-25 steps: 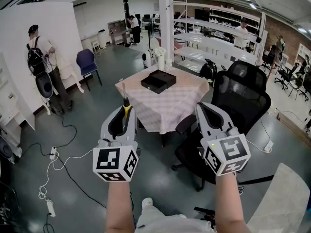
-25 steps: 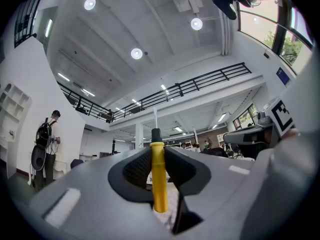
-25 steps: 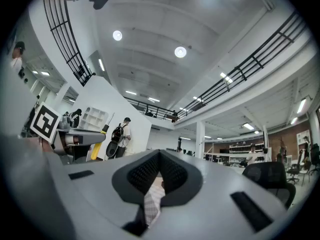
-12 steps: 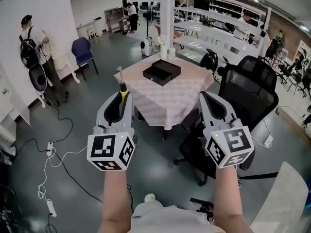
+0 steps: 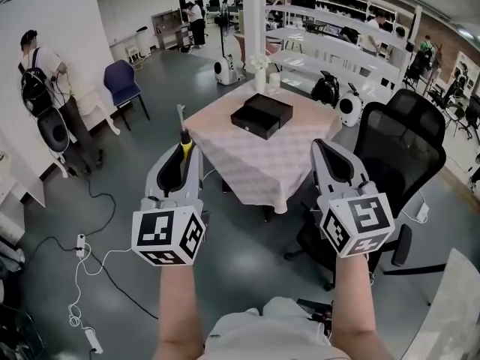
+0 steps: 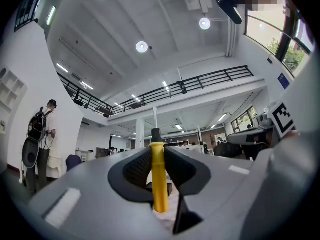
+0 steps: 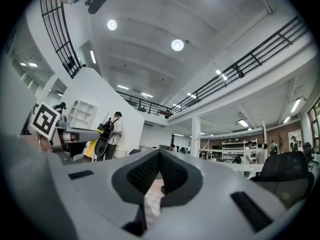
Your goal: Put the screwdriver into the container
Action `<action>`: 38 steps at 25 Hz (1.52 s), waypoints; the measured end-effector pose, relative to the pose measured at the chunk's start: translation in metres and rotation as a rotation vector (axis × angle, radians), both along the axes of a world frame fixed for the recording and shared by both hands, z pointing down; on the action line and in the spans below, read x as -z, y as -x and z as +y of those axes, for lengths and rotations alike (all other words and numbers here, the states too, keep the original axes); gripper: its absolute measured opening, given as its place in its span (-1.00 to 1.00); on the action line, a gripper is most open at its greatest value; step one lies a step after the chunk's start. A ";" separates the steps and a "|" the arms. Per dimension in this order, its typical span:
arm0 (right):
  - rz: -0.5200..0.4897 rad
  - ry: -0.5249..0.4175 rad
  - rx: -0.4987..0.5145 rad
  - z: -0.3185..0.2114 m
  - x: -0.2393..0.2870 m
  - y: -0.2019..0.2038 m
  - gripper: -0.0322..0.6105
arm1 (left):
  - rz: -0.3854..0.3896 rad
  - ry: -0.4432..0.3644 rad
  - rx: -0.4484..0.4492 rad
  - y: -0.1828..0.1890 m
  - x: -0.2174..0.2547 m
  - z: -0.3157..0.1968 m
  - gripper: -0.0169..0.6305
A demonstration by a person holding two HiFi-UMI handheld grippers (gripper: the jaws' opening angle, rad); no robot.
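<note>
My left gripper (image 5: 182, 153) is shut on a screwdriver (image 6: 159, 178) with a yellow handle. The screwdriver stands upright between the pads, its black collar and thin metal shaft (image 5: 180, 117) sticking up above the jaws. The container (image 5: 262, 116), a shallow black box, lies at the far side of a small table with a pale checked cloth (image 5: 274, 169), ahead and to the right of the left gripper. My right gripper (image 5: 325, 148) is held level over the table's near right corner. Its jaws are shut with nothing between them, as the right gripper view (image 7: 159, 155) also shows.
A black office chair (image 5: 400, 135) stands right of the table. White vases (image 5: 261, 78) sit at the table's far edge before a white column (image 5: 250, 21). A blue chair (image 5: 120, 85) and a person with a backpack (image 5: 37, 88) are at the left. Cables (image 5: 79, 250) lie on the floor.
Both grippers have moved toward the table, which now lies closer and more to the right of the left gripper. The screwdriver stays gripped the same way. The office chair has shifted right.
</note>
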State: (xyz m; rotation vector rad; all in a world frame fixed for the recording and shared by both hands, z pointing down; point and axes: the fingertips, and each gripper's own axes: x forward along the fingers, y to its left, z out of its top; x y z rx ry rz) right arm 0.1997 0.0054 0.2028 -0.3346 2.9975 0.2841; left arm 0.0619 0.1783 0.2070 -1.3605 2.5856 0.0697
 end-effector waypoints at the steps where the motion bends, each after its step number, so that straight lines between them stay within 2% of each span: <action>1: 0.007 -0.005 -0.003 0.000 -0.002 0.008 -0.89 | 0.004 0.003 -0.003 0.007 -0.003 -0.001 -0.68; 9: 0.020 0.001 0.000 -0.013 -0.014 0.074 -0.89 | 0.025 0.031 -0.011 0.068 -0.023 -0.014 -0.68; 13: 0.018 -0.007 0.020 -0.029 -0.019 0.122 -0.89 | 0.034 0.034 0.007 0.109 -0.032 -0.026 -0.68; 19: 0.041 -0.016 0.007 -0.080 -0.033 0.200 -0.89 | 0.036 0.035 -0.018 0.190 -0.034 -0.090 -0.68; 25: 0.056 -0.004 -0.063 -0.153 -0.045 0.267 -0.89 | 0.032 0.043 -0.095 0.272 -0.033 -0.179 -0.68; 30: 0.073 0.018 -0.128 -0.202 -0.058 0.296 -0.89 | 0.050 0.051 -0.165 0.311 -0.042 -0.240 -0.68; 38: 0.106 0.045 -0.280 -0.252 -0.072 0.313 -0.89 | 0.085 0.064 -0.310 0.348 -0.059 -0.308 -0.68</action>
